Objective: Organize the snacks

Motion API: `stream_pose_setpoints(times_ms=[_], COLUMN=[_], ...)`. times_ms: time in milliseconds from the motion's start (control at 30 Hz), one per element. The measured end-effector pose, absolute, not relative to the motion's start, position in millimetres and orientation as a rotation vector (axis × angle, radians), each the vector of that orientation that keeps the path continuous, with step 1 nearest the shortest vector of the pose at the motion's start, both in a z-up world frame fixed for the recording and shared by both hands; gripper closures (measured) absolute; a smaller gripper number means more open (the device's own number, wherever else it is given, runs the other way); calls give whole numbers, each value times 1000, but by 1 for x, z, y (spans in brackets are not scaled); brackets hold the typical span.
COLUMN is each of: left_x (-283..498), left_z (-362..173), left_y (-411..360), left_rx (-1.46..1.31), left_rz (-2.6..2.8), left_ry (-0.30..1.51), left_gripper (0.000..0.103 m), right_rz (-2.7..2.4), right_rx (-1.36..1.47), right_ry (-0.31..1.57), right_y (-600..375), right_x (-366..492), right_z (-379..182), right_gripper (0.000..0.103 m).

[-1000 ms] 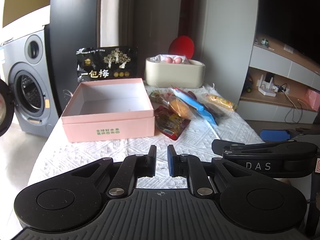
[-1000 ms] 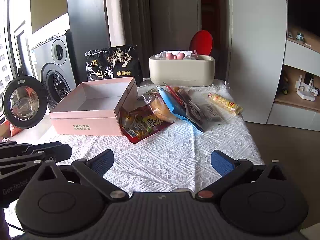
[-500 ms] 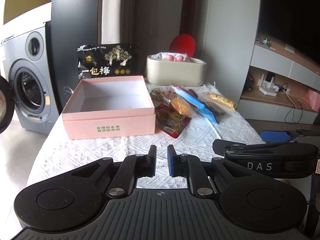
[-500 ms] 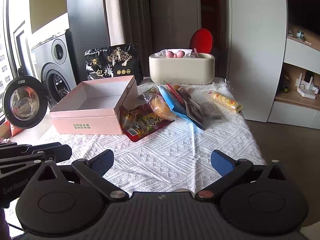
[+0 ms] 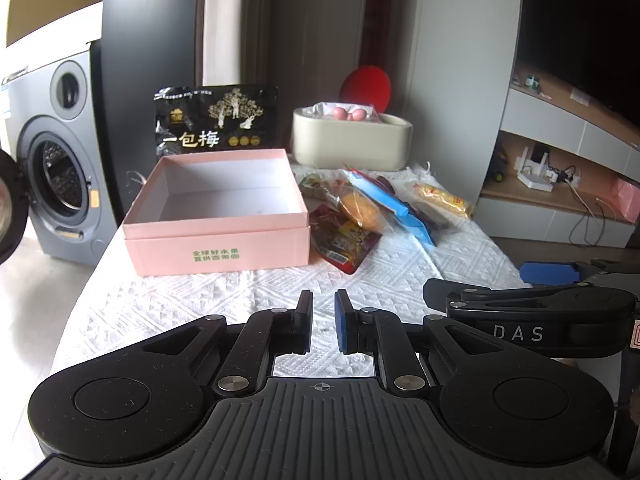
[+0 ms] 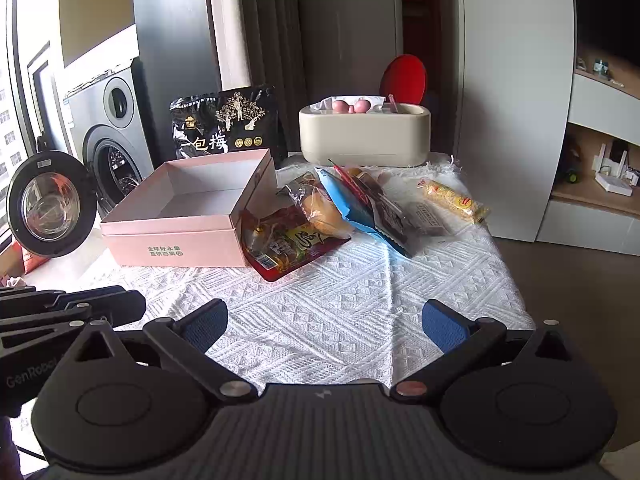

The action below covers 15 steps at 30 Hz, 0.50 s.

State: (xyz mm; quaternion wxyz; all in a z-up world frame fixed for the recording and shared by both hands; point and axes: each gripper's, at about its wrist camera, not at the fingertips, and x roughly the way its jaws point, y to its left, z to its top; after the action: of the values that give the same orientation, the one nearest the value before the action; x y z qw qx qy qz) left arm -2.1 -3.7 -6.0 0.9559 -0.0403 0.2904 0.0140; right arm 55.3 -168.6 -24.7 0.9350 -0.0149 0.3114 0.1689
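Note:
An open, empty pink box (image 5: pixel 218 216) (image 6: pixel 188 216) sits on the white tablecloth. To its right lies a pile of snack packets: a red packet (image 6: pixel 288 244), a clear-wrapped bun (image 6: pixel 322 210), a blue packet (image 6: pixel 356 210) and a yellow packet (image 6: pixel 454 200). A black snack bag (image 5: pixel 214 124) stands behind the box. My left gripper (image 5: pixel 323 322) is nearly shut and empty, above the near tablecloth. My right gripper (image 6: pixel 324 322) is open and empty, in front of the pile.
A cream container (image 6: pixel 364 134) with pink items stands at the table's back, a red disc (image 6: pixel 404 78) behind it. A washing machine (image 5: pixel 60 160) with its door open is on the left. Shelves with cables (image 5: pixel 560 176) are on the right.
Both views have edged slightly closer to the table and its objects. The jaws of both grippers stand as before.

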Motion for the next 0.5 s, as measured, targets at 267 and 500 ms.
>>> stream_pose_setpoints(times_ms=[267,500], left_x=[-3,-4], left_z=[-7,-7], left_y=[-4,-6], left_rx=[-82,-86], left_rz=[29,31], left_ry=[591,597], left_gripper=[89,89], right_rz=[350,352], right_rx=[-30,-30], right_ry=[643,644], right_y=[-168,-168], right_x=[56,56], right_z=[-25,-26], right_gripper=[0,0])
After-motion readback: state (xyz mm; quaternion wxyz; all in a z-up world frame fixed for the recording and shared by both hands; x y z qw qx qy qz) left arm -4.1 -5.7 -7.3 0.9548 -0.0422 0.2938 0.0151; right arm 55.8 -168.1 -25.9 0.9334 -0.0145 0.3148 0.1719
